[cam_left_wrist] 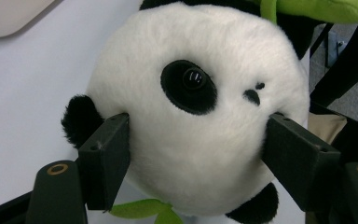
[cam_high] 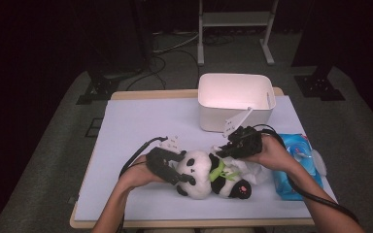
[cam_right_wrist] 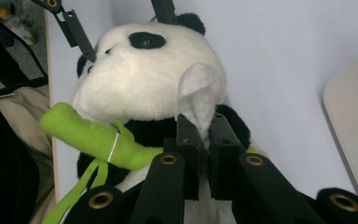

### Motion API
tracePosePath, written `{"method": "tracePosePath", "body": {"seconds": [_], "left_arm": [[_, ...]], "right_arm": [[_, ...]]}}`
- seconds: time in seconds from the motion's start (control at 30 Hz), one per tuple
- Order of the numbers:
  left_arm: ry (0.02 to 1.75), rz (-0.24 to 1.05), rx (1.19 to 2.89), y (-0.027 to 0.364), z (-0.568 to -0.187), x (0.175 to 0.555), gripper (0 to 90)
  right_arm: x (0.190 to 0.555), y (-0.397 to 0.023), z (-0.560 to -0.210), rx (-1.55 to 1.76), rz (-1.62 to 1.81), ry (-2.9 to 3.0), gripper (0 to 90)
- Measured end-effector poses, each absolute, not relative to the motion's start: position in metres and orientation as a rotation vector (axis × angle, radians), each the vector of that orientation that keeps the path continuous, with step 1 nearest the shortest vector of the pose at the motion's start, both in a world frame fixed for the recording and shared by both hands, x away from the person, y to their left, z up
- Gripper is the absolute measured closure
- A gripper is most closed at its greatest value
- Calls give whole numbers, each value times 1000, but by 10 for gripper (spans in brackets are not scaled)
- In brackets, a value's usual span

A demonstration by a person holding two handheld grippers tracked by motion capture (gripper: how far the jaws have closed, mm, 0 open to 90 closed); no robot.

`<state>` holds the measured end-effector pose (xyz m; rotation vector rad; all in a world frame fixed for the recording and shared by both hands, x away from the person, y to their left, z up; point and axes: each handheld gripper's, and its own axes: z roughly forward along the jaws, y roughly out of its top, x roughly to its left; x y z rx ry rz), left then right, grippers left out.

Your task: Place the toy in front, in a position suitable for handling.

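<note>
High view: panda plush point(cam_high: 209, 174) lies at table point(cam_high: 141, 121) centre; white bin point(cam_high: 235, 99) at 12 o'clock, apparently empty; blue wipes pack point(cam_high: 298, 165) at 3 o'clock. Left gripper view: left gripper point(cam_left_wrist: 196, 140) clamps the panda's head. Right gripper view: right gripper point(cam_right_wrist: 204, 135) pinches a white wipe point(cam_right_wrist: 198, 95).

Grey carpet floor point(cam_high: 43, 160), dark surroundings, white frame point(cam_high: 235, 19) behind table point(cam_high: 126, 126)

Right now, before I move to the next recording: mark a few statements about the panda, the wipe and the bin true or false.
1. The left claw clamps the panda's head. True.
2. The right claw is open. False: it is shut on a white wipe.
3. The panda lies inside the white bin. False: it lies on the table.
4. A blue wipes pack lies by the person's right arm. True.
</note>
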<state>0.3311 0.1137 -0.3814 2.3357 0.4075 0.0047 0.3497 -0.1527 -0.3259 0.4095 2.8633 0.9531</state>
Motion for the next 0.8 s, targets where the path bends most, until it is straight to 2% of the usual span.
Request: {"method": "tracePosePath", "body": {"seconds": [0.47,0.8], "left_arm": [[401,13,2333,114,-381,330,257],[396,15,2337,112,-380,331,256]], "right_arm": [[349,-194,-320,510,1010,2784,841],[342,-208,-325,541,1063,2762,841]]}}
